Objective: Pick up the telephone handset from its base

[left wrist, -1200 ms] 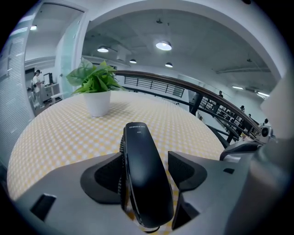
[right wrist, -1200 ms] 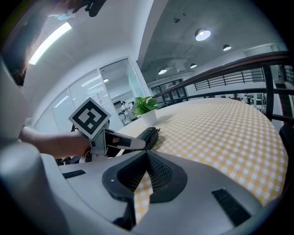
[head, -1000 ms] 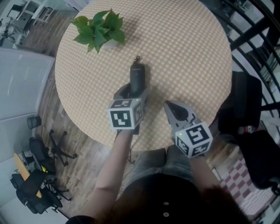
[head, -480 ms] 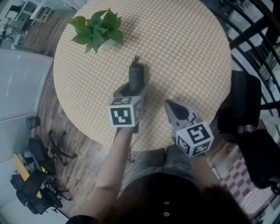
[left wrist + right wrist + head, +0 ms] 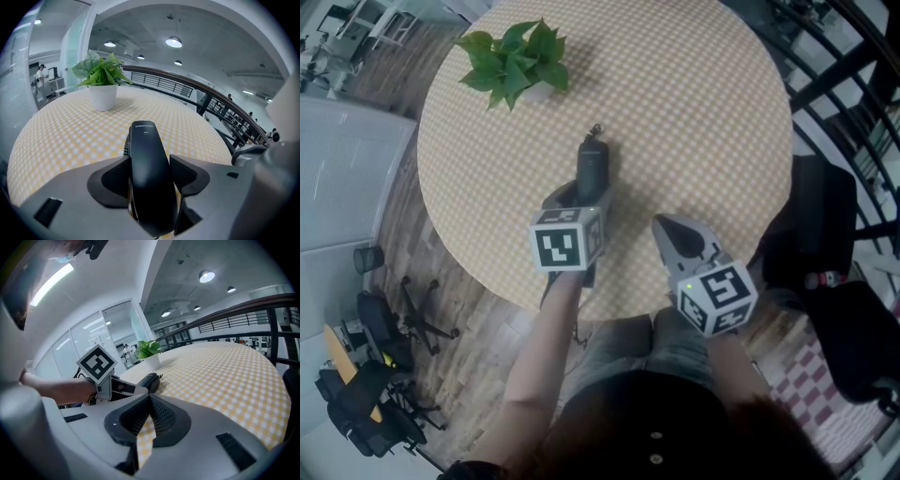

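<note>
The right gripper [image 5: 150,398] has its jaws meeting at the tips, nothing between them. Just beyond the tips is a black handset [image 5: 149,380]. A potted plant [image 5: 149,350] stands farther behind it. The checkered surface [image 5: 225,366] stretches away to the right.

— Where does the head view sit?
— High above the round table [image 5: 694,112], looking steeply down.
— And the gripper views?
— Each rides low along its own jaws, facing across the cloth. Both catch the potted plant [image 5: 103,82] and the handset [image 5: 147,173]; the right one also sees the left gripper [image 5: 138,387].

Handset [image 5: 592,169] between left tongs [image 5: 150,174]; plant [image 5: 514,61] behind-left on table [image 5: 703,103].
</note>
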`<state>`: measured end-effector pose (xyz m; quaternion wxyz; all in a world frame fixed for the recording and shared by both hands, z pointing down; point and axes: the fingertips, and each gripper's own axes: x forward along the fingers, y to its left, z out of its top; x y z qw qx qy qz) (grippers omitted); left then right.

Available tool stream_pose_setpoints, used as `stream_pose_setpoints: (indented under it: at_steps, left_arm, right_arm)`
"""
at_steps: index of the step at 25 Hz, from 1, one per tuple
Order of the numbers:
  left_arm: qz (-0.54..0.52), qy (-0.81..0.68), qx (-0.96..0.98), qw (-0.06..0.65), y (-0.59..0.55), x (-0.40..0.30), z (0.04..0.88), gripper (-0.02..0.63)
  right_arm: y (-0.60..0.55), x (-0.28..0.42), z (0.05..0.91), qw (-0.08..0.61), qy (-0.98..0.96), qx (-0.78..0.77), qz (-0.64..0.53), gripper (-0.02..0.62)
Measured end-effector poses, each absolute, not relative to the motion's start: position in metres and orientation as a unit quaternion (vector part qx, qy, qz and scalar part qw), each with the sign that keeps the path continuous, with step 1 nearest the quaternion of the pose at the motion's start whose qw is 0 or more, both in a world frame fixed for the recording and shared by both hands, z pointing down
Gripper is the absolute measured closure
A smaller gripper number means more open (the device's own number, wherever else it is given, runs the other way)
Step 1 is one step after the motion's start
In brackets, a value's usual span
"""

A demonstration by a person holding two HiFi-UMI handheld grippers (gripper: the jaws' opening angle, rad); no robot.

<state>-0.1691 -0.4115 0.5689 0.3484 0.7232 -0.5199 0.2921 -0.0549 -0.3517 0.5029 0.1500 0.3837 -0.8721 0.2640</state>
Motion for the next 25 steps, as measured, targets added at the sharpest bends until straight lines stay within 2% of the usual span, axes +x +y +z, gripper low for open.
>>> stream_pose_setpoints:
  at_steps: [15, 25]
  left_arm:
    - [0.299, -0.534, 0.723, 0.322, -0.41, -0.17, 0.555, 0.344]
    - [0.251, -0.55, 0.737, 0.304, -0.399, -0.173, 0.519, 0.345]
  right_arm:
    - [-0.348, -0.053, 0.497, 0.139, -0.878, 0.38, 0.258, 0.586]
    - [-0.34, -0.055, 0.475, 0.14, -0.888, 0.372, 0.232, 0.586]
